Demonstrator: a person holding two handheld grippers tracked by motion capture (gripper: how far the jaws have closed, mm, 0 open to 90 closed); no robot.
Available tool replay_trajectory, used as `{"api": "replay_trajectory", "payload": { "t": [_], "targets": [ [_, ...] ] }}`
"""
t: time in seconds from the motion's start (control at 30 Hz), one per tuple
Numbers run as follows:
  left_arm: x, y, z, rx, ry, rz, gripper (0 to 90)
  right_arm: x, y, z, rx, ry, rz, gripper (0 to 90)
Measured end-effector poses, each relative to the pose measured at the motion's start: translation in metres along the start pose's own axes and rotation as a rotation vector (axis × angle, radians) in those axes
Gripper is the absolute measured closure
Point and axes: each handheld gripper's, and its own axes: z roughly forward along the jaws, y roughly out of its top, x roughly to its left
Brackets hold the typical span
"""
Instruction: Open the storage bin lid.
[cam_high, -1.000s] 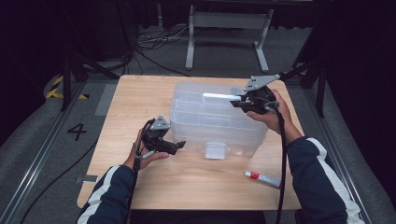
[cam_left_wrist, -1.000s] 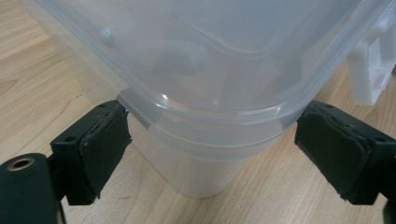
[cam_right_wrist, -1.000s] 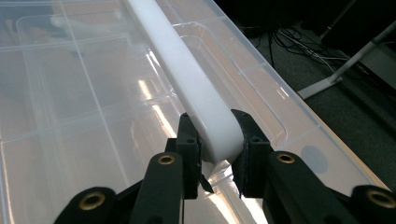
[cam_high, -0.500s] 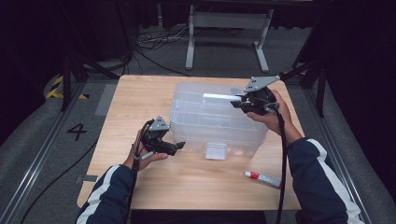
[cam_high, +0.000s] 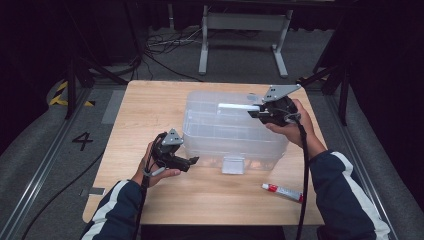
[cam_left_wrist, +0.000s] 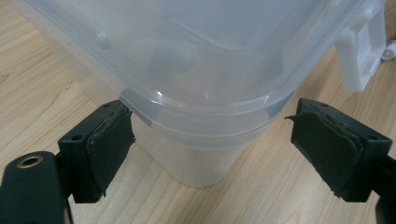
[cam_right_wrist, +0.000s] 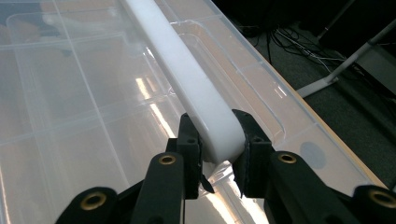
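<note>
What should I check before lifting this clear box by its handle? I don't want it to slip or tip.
1. Right tongs shut on the white handle: ok, a jaw presses each side of its end.
2. Grip centred on the handle: not ok, it sits at one end, so the box may tilt.
3. Left tongs steadying the clear box: not ok, open, jaws on either side of its near corner without clamping.
4. Front latch closed: cannot tell.
5. Tube out of the way: ok, it lies on the table apart from the box.
</note>
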Motion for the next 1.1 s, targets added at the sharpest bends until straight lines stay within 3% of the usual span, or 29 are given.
{"api": "replay_trajectory", "payload": {
  "t": [0.1, 0.2, 0.5, 0.63, 0.7, 0.87, 0.9, 1.1],
  "targets": [
    [0.002, -0.002, -0.002, -0.009, -0.012, -0.009, 15.7, 0.000, 0.001, 0.000, 0.004, 0.004, -0.002, 74.7],
    [0.006, -0.003, -0.006, -0.010, -0.056, -0.017, 16.7, -0.002, 0.002, 0.000, 0.012, 0.013, 0.004, 74.7],
    [0.002, -0.005, -0.017, -0.005, -0.035, 0.031, 24.0, -0.007, 0.006, -0.002, 0.021, 0.017, 0.016, 74.3],
    [0.004, -0.004, -0.029, -0.045, -0.019, 0.025, 24.3, -0.008, 0.009, -0.002, 0.030, 0.017, 0.015, 74.1],
    [0.007, -0.004, -0.037, -0.065, -0.043, 0.023, 30.5, -0.010, 0.010, -0.002, 0.036, 0.023, 0.018, 74.1],
    [0.007, -0.003, -0.044, -0.096, -0.052, 0.028, 36.8, -0.013, 0.012, -0.002, 0.039, 0.030, 0.035, 74.1],
    [0.007, -0.002, -0.045, -0.107, -0.074, 0.030, 40.2, -0.016, 0.014, -0.002, 0.046, 0.037, 0.043, 74.0],
    [0.007, 0.000, -0.047, -0.120, -0.078, 0.035, 44.2, -0.023, 0.022, -0.002, 0.068, 0.045, 0.059, 73.5]
  ]
}}
